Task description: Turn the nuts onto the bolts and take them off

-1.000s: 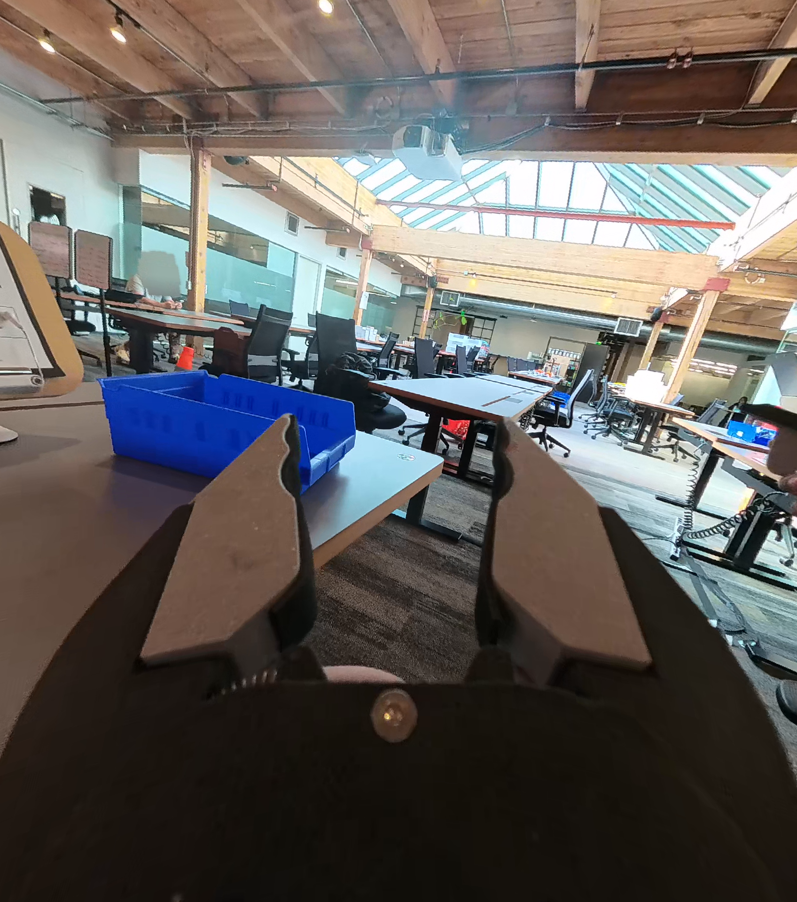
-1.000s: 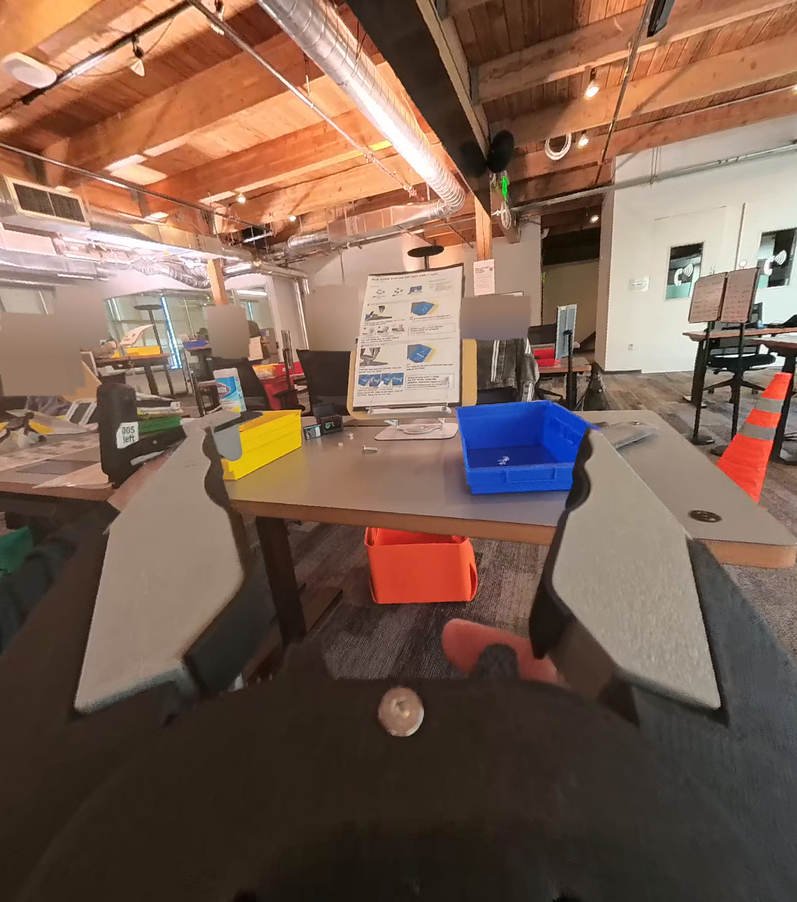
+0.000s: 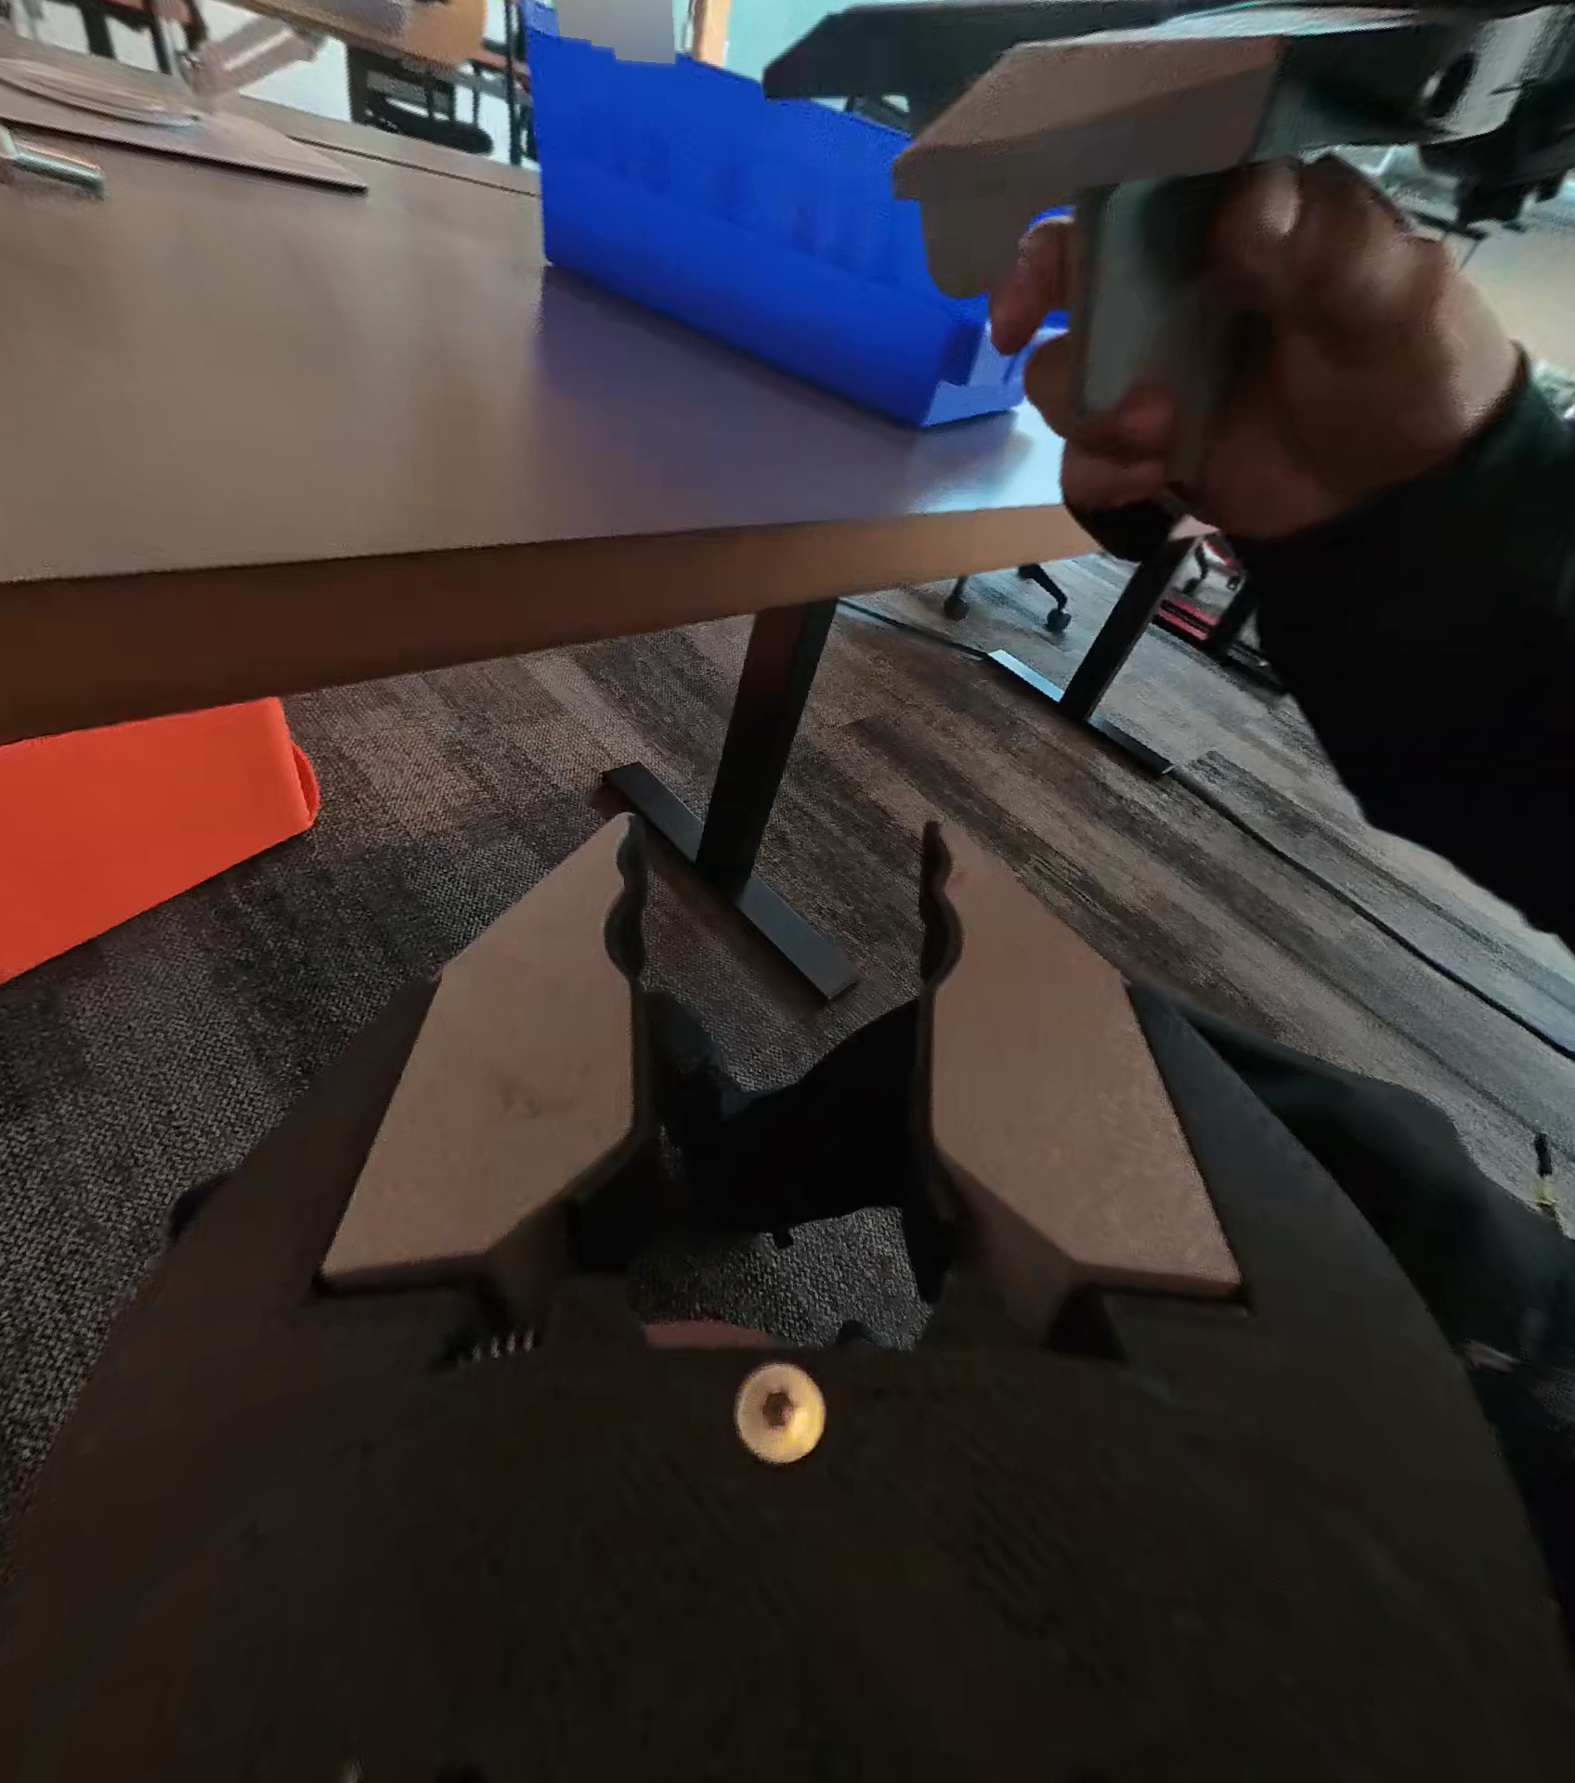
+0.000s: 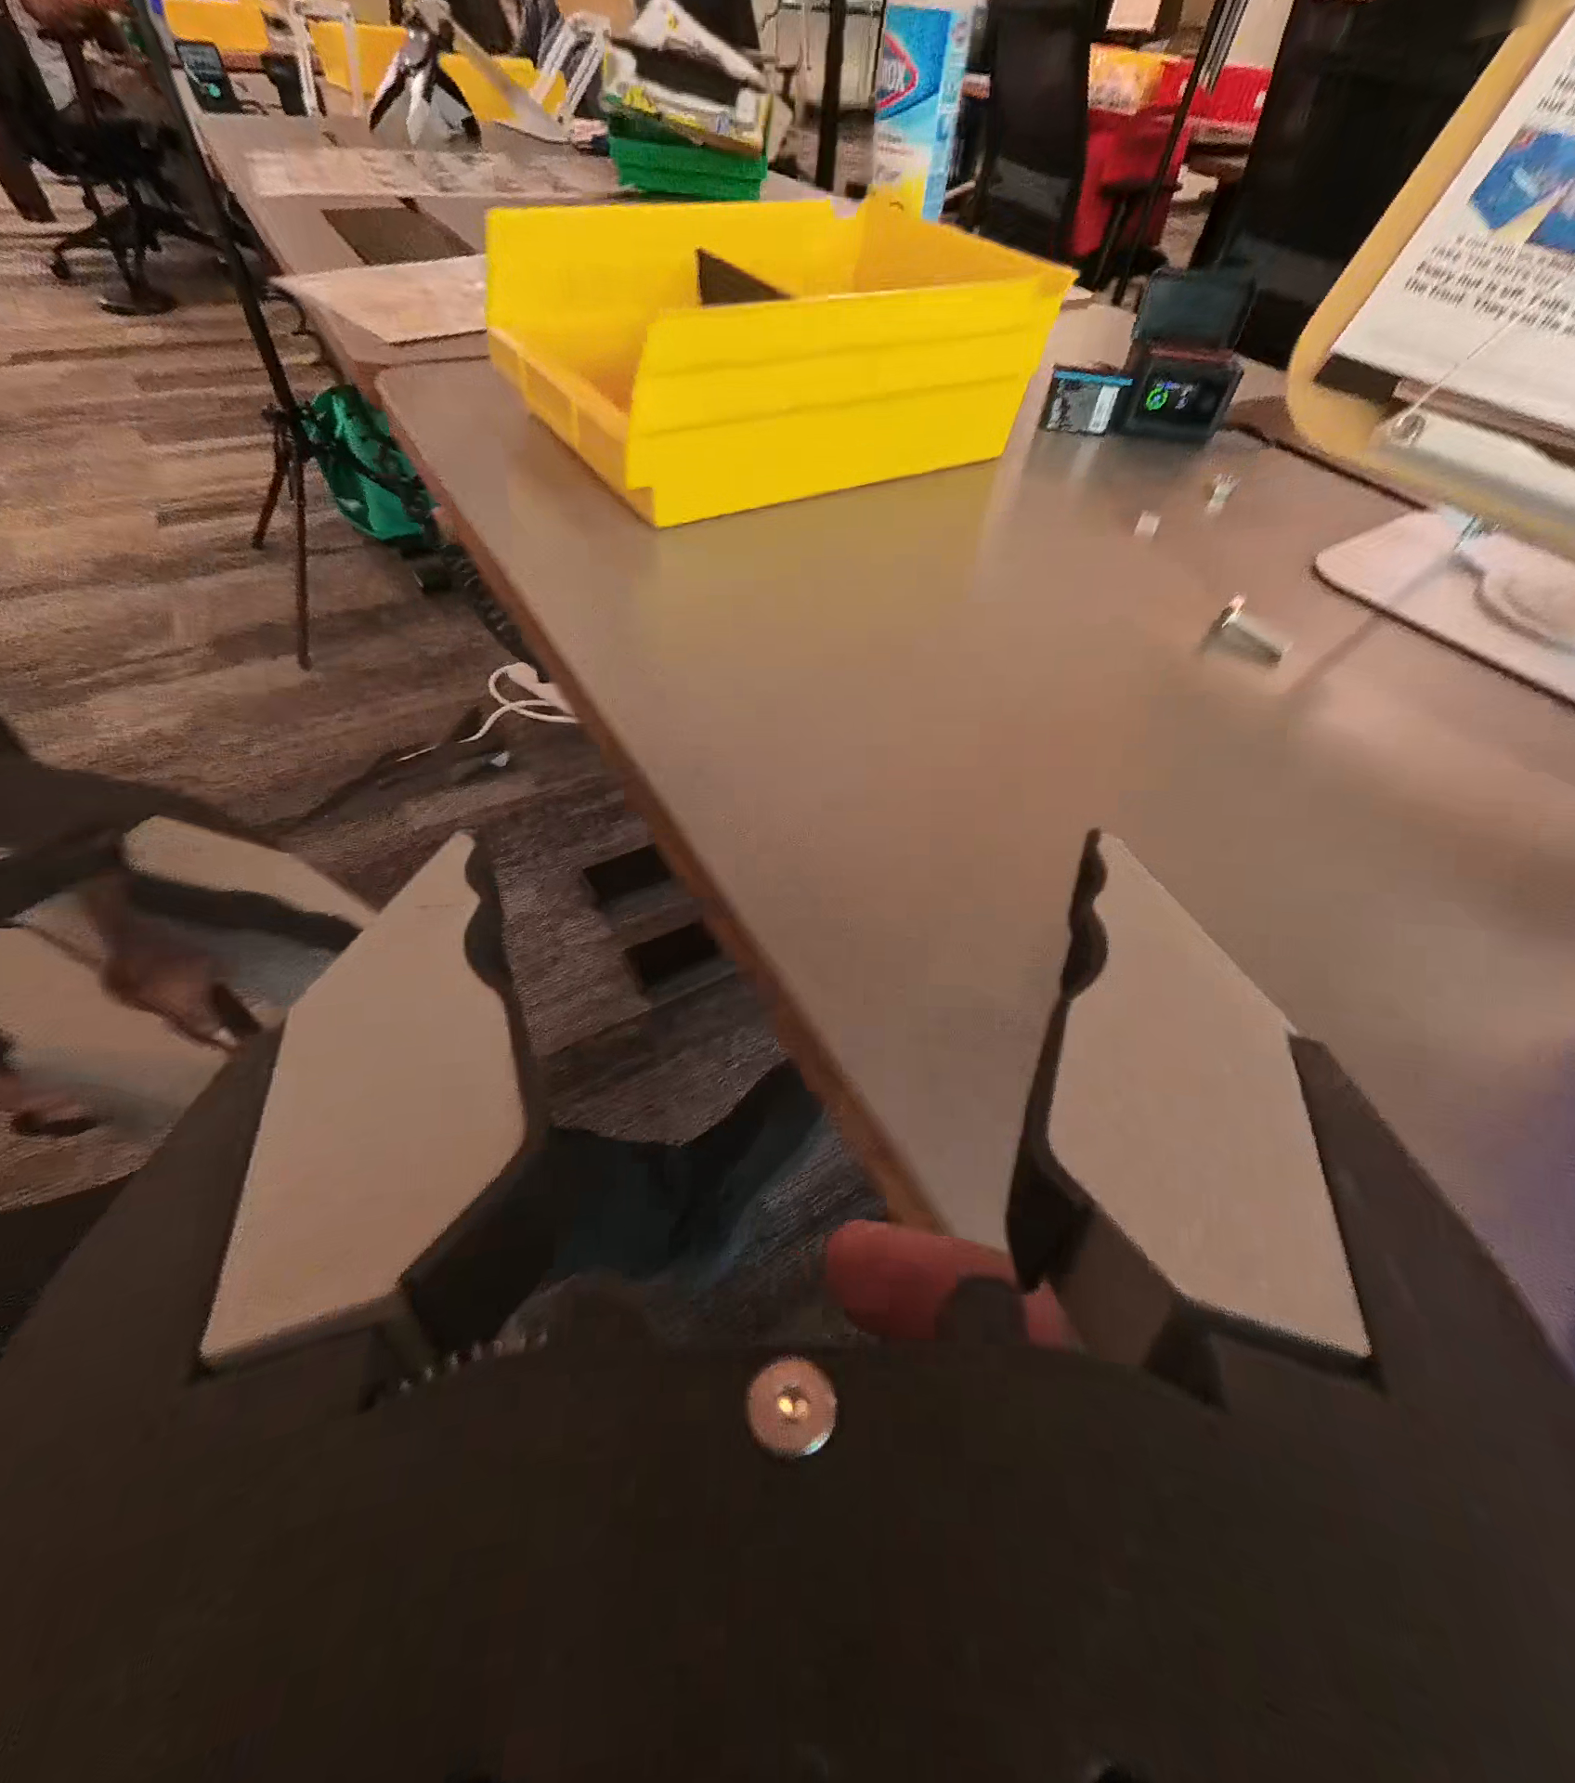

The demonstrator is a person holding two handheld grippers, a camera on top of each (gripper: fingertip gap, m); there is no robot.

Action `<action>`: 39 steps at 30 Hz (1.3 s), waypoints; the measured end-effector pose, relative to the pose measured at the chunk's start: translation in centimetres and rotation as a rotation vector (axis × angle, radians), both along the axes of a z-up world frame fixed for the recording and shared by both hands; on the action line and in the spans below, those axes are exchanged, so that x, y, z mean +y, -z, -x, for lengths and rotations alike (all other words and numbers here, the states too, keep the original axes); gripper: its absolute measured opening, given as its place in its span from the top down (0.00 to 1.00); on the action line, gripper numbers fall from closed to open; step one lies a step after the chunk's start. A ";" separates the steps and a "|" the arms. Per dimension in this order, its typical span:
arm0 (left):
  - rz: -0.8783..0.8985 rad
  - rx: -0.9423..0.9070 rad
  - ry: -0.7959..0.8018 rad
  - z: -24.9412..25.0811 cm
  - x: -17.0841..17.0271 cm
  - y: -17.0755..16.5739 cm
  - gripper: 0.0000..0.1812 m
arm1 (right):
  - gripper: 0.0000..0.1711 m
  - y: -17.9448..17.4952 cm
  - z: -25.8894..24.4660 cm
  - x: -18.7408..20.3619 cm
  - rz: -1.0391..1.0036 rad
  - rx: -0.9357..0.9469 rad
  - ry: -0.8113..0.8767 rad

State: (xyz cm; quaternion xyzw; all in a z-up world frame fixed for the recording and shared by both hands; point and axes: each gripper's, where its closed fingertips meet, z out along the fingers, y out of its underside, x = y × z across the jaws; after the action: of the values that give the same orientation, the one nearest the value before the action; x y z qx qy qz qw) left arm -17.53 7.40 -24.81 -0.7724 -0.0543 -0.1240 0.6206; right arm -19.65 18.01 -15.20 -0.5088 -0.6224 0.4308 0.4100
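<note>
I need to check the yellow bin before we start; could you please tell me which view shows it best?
The right wrist view: the yellow bin sits in full view on the table, its dark divider visible. The left wrist view does not show it.

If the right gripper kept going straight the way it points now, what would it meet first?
Probably the bare grey tabletop: the open right gripper points low along its near edge. Farther on that line stands the yellow bin. Depth is hard to judge, so this is tentative.
</note>
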 end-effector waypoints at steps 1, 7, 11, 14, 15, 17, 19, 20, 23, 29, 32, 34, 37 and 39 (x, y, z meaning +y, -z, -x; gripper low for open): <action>0.008 0.000 -0.008 0.8 0.2 -0.2 0.70 | 0.30 -0.1 1.3 0.8 -0.010 0.000 0.000; 0.163 0.087 0.001 4.6 3.6 -1.6 0.72 | 0.31 0.1 6.7 5.5 -0.021 -0.030 0.042; 0.099 0.098 -0.047 7.8 6.0 -5.7 0.71 | 0.33 1.2 9.2 8.6 0.004 -0.117 0.084; 0.068 0.080 -0.061 9.6 8.0 -7.8 0.68 | 0.32 1.1 10.5 10.2 0.036 -0.100 0.108; 0.058 0.068 -0.052 9.9 8.8 -8.3 0.67 | 0.31 1.3 10.8 10.7 0.043 -0.104 0.117; 0.046 0.066 -0.032 10.3 10.5 -9.2 0.64 | 0.28 1.8 11.5 11.4 0.056 -0.110 0.129; 0.047 0.125 -0.037 11.3 12.2 -9.7 0.62 | 0.25 2.3 12.2 12.4 0.054 -0.118 0.157; 0.042 0.161 -0.054 12.0 13.1 -10.0 0.61 | 0.23 2.6 12.5 13.2 0.047 -0.121 0.181; 0.016 0.220 -0.106 14.1 15.6 -10.9 0.60 | 0.20 3.9 13.0 15.4 0.036 -0.134 0.256; 0.034 0.243 -0.180 18.5 19.6 -9.6 0.57 | 0.09 6.2 13.8 17.3 0.066 -0.261 0.296; 0.060 0.281 -0.295 21.9 20.8 -8.5 0.54 | 0.08 8.3 14.1 18.1 0.071 -0.394 0.352; 0.072 0.317 -0.416 24.4 21.2 -8.2 0.54 | 0.08 10.0 13.8 18.8 0.063 -0.505 0.408; 0.002 0.311 -0.549 26.7 21.8 -9.4 0.56 | 0.08 10.6 13.8 19.0 0.098 -0.541 0.424; -0.012 0.310 -0.575 27.1 22.3 -9.6 0.55 | 0.08 10.6 13.8 19.0 0.093 -0.543 0.425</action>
State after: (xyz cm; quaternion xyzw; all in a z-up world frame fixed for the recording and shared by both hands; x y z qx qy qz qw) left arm -44.63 29.74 -15.18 -0.7315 -0.1742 0.1750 0.6356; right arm -33.47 37.02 -25.83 -0.7413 -0.5686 0.2127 0.2862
